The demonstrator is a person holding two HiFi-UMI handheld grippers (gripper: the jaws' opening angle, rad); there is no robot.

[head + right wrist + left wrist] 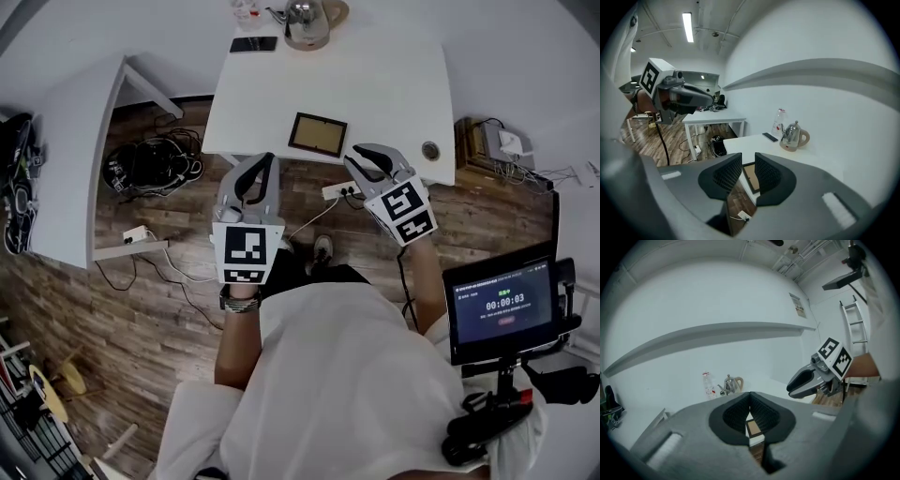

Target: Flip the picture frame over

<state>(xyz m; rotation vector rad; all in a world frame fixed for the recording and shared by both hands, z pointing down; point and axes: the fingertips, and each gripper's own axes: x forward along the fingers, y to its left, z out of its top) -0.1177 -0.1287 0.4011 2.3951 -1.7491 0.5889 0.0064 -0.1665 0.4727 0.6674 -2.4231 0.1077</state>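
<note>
A dark-rimmed picture frame (317, 134) with a tan panel lies flat near the front edge of the white table (394, 94). Both grippers hover short of that edge, above the floor. My left gripper (265, 161) is to the frame's lower left with its tips together and nothing between them; in the left gripper view the frame (753, 428) peeks through the gap below the closed tips (750, 395). My right gripper (364, 155) is to the frame's lower right, open. The frame (750, 176) shows between its parted pads (748, 158), well beyond them.
A steel kettle (305, 23), a black phone (253, 44) and a plastic bottle (244, 11) stand at the table's far edge. A power strip (337, 191) and cables (155, 161) lie on the wooden floor. A second table (75, 159) is left, a timer screen (506, 305) right.
</note>
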